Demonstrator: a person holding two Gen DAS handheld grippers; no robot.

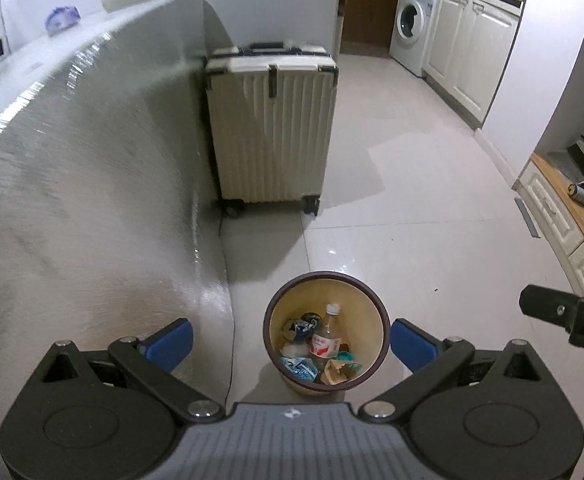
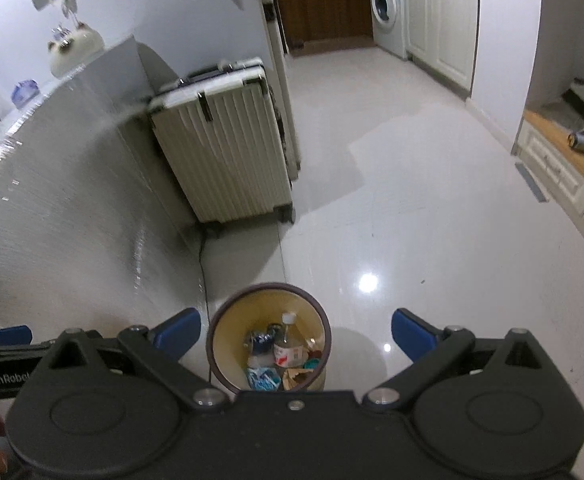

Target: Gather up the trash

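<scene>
A round bin with a dark rim (image 1: 276,304) (image 2: 220,312) stands on the pale floor by a grey wall. Inside lie a clear plastic bottle with a red label (image 1: 328,340) (image 2: 288,346), blue-and-white wrappers (image 1: 298,366) (image 2: 264,378), crumpled brown paper (image 1: 334,372) (image 2: 294,378) and a dark can (image 1: 302,324). High above the bin, my left gripper (image 1: 290,344) is open with nothing between its blue pads. My right gripper (image 2: 296,334) also hangs above the bin, open and empty. The right gripper's black tip (image 1: 564,314) shows at the right of the left wrist view.
A cream hard-shell suitcase (image 1: 270,128) (image 2: 224,148) stands against the wall beyond the bin. A grey table surface (image 1: 72,184) (image 2: 52,200) fills the left. A washing machine (image 1: 412,20) (image 2: 386,4) and white cabinets line the far right, with a wooden counter (image 1: 572,208) nearer.
</scene>
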